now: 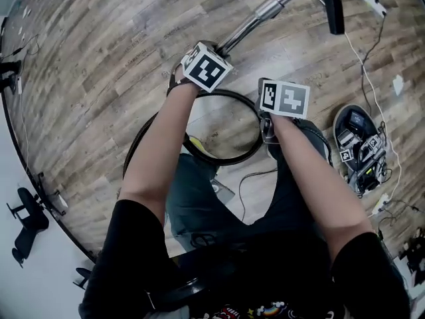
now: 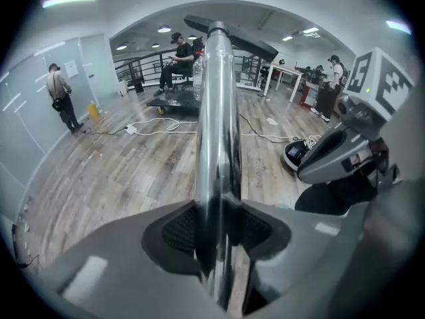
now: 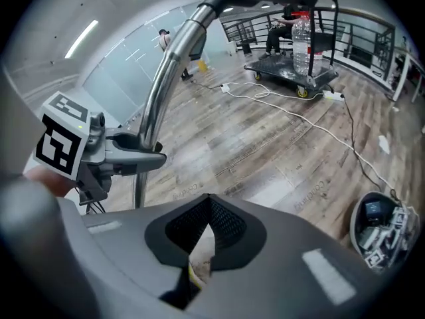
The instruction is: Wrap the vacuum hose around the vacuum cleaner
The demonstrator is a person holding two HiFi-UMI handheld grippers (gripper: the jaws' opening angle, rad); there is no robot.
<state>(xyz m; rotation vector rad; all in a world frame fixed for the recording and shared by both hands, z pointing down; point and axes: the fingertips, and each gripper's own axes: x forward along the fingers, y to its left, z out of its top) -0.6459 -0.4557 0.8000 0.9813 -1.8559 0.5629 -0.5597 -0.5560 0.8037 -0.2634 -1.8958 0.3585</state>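
The left gripper (image 2: 218, 223) is clamped on the vacuum's shiny metal tube (image 2: 216, 111). Both dark ribbed pads press its sides, and the tube runs straight out from the jaws, up and away. Far past the jaws, off to their left, a person (image 2: 63, 97) stands by a glass wall. Another person (image 2: 176, 57) sits further back, just left of the tube. In the head view the tube leaves this gripper on a slant and ends in the black head (image 1: 334, 8) of the vacuum, well beyond both grippers.

The black hose (image 1: 226, 163) lies in a loop on the wood floor (image 1: 99, 58) below the two grippers. It curves round from under the left one to beside the right one, and a second strand sweeps out past the left forearm. Part of it is hidden by the person's arms, so where it ends cannot be told.

The right gripper (image 3: 207, 221) has its jaws drawn together with the pad tips meeting. Only floor and a bit of something yellow (too small to name) show through the slit lower down, and nothing is held. From its camera the left gripper and the tube stand close on its left. A white cable (image 3: 292, 115) trails across the floor ahead. A big water bottle (image 3: 302, 35) sits on a cart far in front. A dark round tub (image 1: 337, 130) of gear rests on the floor to its right.
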